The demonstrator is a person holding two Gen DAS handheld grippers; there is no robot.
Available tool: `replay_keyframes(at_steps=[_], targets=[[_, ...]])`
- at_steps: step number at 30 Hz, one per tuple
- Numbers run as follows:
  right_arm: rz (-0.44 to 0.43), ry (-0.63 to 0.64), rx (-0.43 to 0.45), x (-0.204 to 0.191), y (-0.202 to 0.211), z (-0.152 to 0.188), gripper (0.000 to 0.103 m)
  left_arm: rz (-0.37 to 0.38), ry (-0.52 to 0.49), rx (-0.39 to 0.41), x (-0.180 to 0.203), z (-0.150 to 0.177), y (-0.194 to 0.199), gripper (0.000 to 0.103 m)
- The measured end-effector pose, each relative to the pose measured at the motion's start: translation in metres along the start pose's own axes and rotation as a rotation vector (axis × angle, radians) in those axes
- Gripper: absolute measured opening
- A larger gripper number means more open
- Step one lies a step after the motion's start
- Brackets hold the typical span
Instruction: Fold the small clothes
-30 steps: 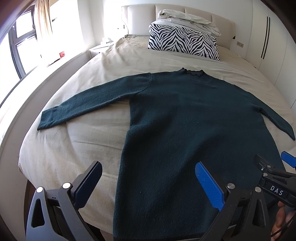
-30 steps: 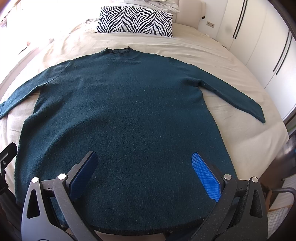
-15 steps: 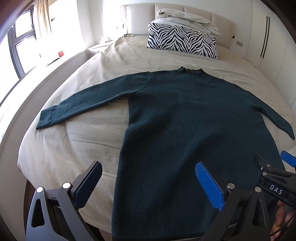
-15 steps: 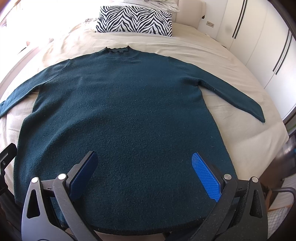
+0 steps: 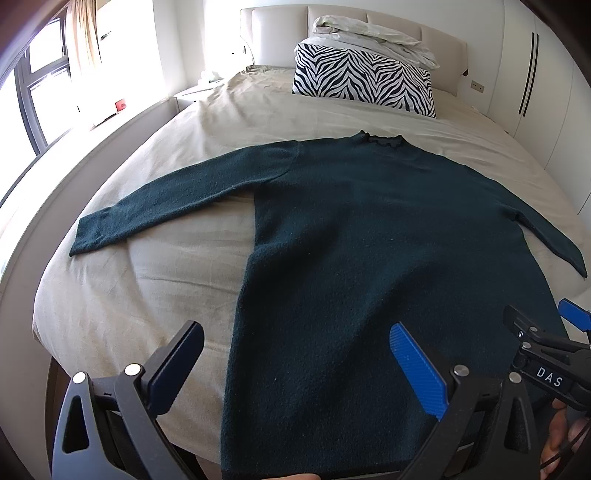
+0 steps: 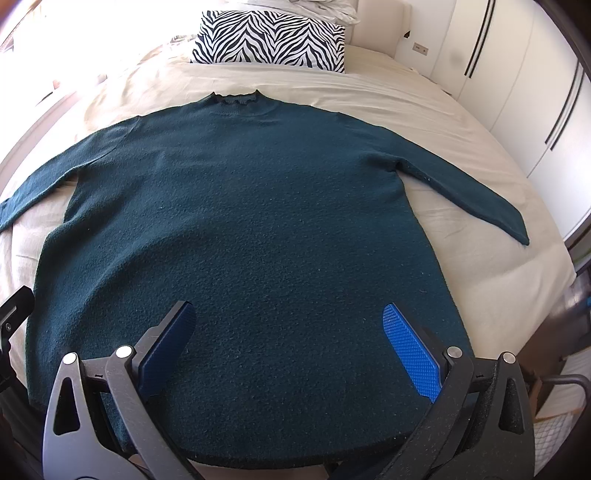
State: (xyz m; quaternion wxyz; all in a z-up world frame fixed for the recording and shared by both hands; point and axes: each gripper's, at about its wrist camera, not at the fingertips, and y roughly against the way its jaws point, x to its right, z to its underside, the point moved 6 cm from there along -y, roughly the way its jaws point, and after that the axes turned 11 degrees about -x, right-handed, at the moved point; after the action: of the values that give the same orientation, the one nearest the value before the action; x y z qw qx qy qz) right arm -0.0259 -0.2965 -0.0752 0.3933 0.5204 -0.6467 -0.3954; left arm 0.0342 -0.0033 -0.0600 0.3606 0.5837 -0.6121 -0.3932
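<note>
Left wrist view: one dark green sweater [image 5: 369, 258] lies flat on the bed [image 5: 147, 295], both sleeves spread outward, hem at the bed's near edge. Beyond its collar sit one zebra-print pillow [image 5: 364, 83] and one pile of pale bedding [image 5: 369, 33] against the headboard. Nothing rests on the sweater. Two tools hover over the hem: left hand-held gripper [image 5: 295, 365] and right hand-held gripper [image 6: 288, 347], both spread wide, empty.
</note>
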Motion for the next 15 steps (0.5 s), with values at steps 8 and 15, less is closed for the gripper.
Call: replay_keyframes(at_steps=[8, 15], targets=[[0.006, 0.005, -0.002, -0.0039, 0.0009, -0.0006, 0.103, 0.007, 0.008, -0.006, -0.0018, 0.0006, -0.0015, 0.103], [0.007, 0.006, -0.003, -0.0047, 0.0005, -0.0006, 0.103, 0.01, 0.014, -0.009, -0.0034, 0.0009, -0.0018, 0.103]])
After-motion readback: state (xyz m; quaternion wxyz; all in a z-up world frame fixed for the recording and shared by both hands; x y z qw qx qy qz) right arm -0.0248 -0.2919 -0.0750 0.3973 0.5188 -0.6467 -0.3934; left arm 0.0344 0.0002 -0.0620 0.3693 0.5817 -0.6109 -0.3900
